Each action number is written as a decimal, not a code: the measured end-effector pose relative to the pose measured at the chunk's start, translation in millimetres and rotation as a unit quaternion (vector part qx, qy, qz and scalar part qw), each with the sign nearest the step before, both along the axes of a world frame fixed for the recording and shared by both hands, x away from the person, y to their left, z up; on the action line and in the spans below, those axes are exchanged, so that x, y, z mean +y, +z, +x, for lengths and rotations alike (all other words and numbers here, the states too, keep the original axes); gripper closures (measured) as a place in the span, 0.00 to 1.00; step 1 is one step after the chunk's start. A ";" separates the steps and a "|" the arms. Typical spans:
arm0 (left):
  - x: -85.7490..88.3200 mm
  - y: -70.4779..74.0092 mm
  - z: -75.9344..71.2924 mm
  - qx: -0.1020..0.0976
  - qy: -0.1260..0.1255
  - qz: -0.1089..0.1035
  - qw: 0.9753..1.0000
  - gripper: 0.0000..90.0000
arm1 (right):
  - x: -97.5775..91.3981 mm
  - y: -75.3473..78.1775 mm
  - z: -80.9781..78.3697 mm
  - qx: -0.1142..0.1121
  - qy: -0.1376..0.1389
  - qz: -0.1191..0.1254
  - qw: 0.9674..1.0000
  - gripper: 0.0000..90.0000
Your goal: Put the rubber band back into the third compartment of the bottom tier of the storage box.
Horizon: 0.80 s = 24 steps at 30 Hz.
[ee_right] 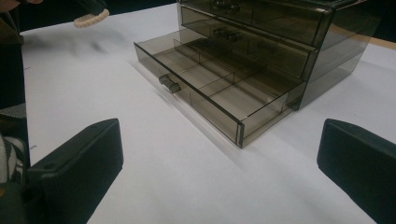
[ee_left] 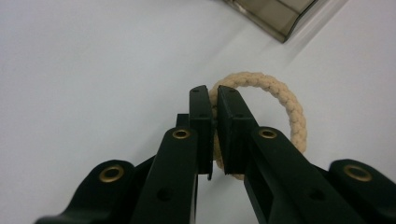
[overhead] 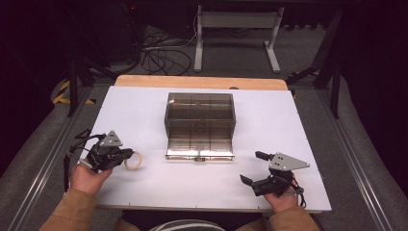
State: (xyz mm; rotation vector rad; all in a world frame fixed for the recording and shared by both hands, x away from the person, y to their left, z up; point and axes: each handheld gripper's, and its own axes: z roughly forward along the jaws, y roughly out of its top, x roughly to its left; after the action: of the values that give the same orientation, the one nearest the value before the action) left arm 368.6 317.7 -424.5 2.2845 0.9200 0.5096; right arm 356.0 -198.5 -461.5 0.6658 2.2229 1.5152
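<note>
A beige braided rope ring point(ee_left: 286, 95) is pinched at its left side by my left gripper point(ee_left: 215, 109), whose jaws are shut on the cord. From above, the ring point(overhead: 134, 160) sticks out to the right of the left gripper point(overhead: 126, 157) at the table's left front. The right gripper view catches the ring point(ee_right: 91, 18) far off, with a blurred shadow on the table beneath it. My right gripper point(overhead: 252, 167) rests at the right front, wide open with nothing between its fingers point(ee_right: 88, 154). A smoky clear drawer box point(overhead: 200, 113) stands mid-table, its bottom drawer point(ee_right: 205, 86) pulled out, with empty compartments.
The white tabletop point(overhead: 144, 115) has bare room on both sides of the box and in front of the open drawer point(overhead: 199, 150). A wooden strip point(overhead: 144, 81) runs along the far edge. Cables and a stand's legs lie on the floor beyond.
</note>
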 end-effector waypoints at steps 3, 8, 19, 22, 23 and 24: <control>1.7 2.5 -1.3 -0.007 0.000 -0.016 1.000 0.95 | -0.1 -0.2 0.1 0.000 0.000 0.000 1.000 0.01; 4.6 6.0 -3.4 -0.014 0.001 -0.046 0.999 0.95 | 0.3 -0.3 0.3 0.000 -0.001 0.000 1.000 0.01; 11.4 11.4 -5.3 -0.036 0.001 -0.110 0.993 0.95 | -0.8 -0.8 -0.4 0.001 -0.002 -0.002 1.000 0.01; 11.4 11.0 -6.8 -0.045 0.003 -0.127 0.991 0.95 | -1.1 -1.3 0.0 0.001 -0.002 -0.003 1.000 0.01; 12.0 11.5 -7.1 -0.049 0.004 -0.128 0.991 0.95 | -1.4 -1.5 0.2 0.001 -0.003 -0.003 1.000 0.01; 12.6 12.0 -7.2 -0.055 0.004 -0.132 0.990 0.95 | -1.7 -1.7 0.4 0.003 -0.004 -0.003 1.000 0.01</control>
State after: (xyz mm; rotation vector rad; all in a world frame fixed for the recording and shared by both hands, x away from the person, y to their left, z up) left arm 361.4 330.3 -412.5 1.9964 0.8861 0.4817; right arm 356.4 -200.2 -463.1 0.6767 2.2265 1.5034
